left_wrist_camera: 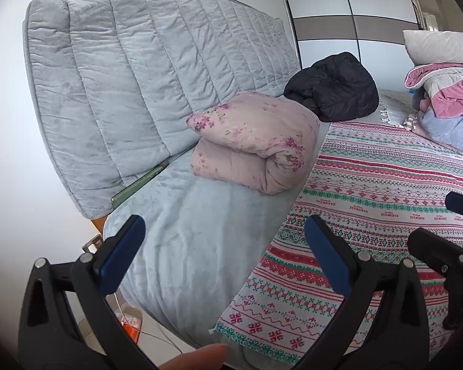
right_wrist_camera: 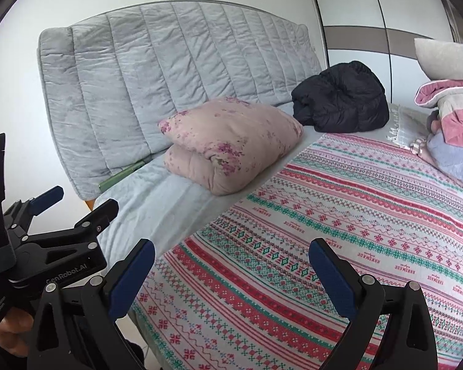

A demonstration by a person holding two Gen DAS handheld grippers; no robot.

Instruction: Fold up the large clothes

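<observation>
Picking a garment looks like the step in hand; both grippers hover over the near edge of the bed (right_wrist_camera: 169, 203), jaws wide and empty. Best to reach for the black jacket (right_wrist_camera: 339, 101), bunched by the headboard (right_wrist_camera: 157, 61) at the far edge, or the pink-and-grey pile (right_wrist_camera: 447, 117) at the far right corner; take a hem or collar, not the bulk, and drag it onto the patterned blanket (right_wrist_camera: 339, 231) to spread. Left gripper (left_wrist_camera: 225, 256) and right gripper (right_wrist_camera: 231, 277) hang close together. A folded floral quilt (right_wrist_camera: 231, 141) sits by the headboard; a wardrobe (right_wrist_camera: 370, 15) stands behind.
</observation>
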